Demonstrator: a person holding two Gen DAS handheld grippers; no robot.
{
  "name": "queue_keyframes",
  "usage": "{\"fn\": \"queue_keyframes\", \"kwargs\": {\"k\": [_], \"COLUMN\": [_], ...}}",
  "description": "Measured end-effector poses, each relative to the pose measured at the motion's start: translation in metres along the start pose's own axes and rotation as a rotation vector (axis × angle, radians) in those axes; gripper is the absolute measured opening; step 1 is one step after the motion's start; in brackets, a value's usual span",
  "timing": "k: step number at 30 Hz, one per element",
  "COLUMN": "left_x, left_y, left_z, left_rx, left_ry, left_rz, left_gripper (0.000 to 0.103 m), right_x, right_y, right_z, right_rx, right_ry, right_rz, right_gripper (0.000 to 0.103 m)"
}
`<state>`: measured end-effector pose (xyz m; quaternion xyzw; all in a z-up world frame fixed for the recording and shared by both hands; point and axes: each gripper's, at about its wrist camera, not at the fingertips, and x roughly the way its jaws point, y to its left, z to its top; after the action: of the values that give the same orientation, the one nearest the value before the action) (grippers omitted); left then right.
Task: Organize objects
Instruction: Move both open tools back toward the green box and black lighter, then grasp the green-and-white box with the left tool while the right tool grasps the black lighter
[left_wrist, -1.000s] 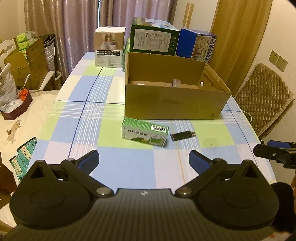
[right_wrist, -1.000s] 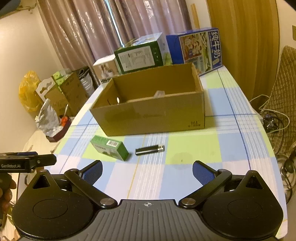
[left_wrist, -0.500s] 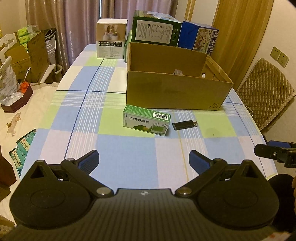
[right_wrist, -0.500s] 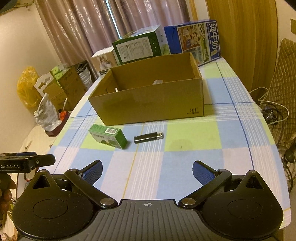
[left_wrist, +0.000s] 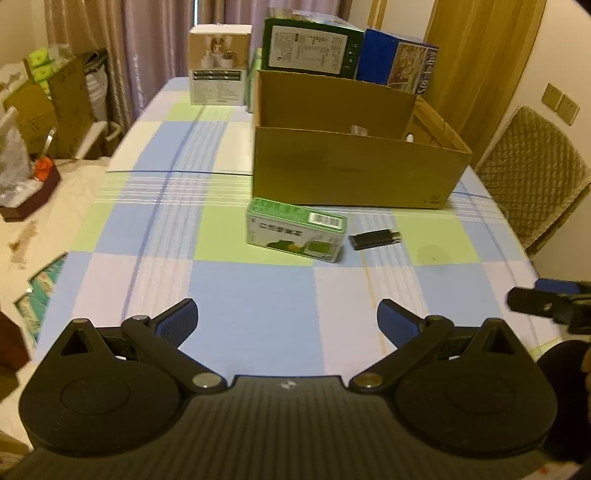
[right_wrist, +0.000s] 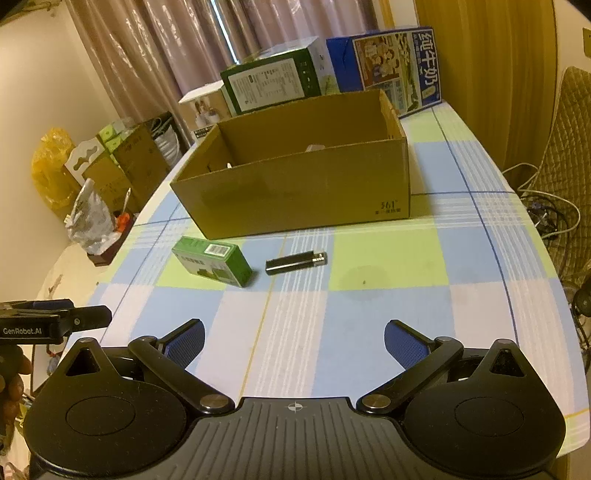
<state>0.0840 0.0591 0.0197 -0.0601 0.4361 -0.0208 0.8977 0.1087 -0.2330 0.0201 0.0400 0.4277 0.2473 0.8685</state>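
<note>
Both claws hang wide apart and empty over the near edge of the checked worktop (left_wrist: 258, 295): the left claw (left_wrist: 287, 322) and the right claw (right_wrist: 294, 339). Farther out, a green carton (left_wrist: 297, 229) lies flat, a black lighter (right_wrist: 295, 263) just right of it. Behind them stands an open cardboard box (right_wrist: 306, 192).

Warm, dim indoor light tints both views yellow. The left wrist view is soft with motion blur, smearing the green box (left_wrist: 296, 229) print; the right wrist view is sharper. Fisheye distortion bends the counter (right_wrist: 388, 317) edges, and corners vignette dark.
</note>
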Motion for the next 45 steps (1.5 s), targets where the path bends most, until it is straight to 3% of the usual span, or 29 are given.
{"fn": "queue_keyframes", "kwargs": {"k": [4,16,25,32,34,38,40,43,45], "left_x": [0.012,0.067,0.118,0.159,0.17,0.181,0.182,0.181,0.18], "left_y": [-0.002,-0.006,-0.022,-0.036,-0.039,-0.04,-0.036,-0.028,-0.021], "left_z": [0.007,0.044,0.061,0.066,0.067,0.07,0.075,0.08,0.083], "left_rx": [0.08,0.494,0.815,1.027,1.066,1.078,1.012,0.881,0.732], "left_ry": [0.006,0.008,0.014,0.099,0.146,0.213,0.242,0.276,0.304], "left_rz": [-0.017,-0.07,-0.128,-0.203,-0.219,-0.212,-0.208,-0.171,-0.128], "left_gripper": [0.101,0.083,0.078,0.07,0.061,0.046,0.035,0.027,0.026], "right_x": [0.01,0.06,0.111,0.143,0.149,0.159,0.162,0.168,0.171], "right_y": [0.002,0.005,0.003,-0.003,-0.005,-0.01,-0.012,-0.014,-0.011], "right_z": [0.002,0.019,0.033,0.04,0.042,0.044,0.045,0.044,0.042], "right_rx": [-0.012,-0.103,-0.148,-0.17,-0.174,-0.171,-0.169,-0.16,-0.155], "right_ry": [0.013,0.037,0.074,0.106,0.112,0.116,0.108,0.089,0.071], "right_rz": [0.005,0.011,0.006,-0.006,-0.01,-0.015,-0.015,-0.02,-0.024], "right_gripper": [0.101,0.101,0.1,0.1,0.1,0.1,0.1,0.1,0.1]}}
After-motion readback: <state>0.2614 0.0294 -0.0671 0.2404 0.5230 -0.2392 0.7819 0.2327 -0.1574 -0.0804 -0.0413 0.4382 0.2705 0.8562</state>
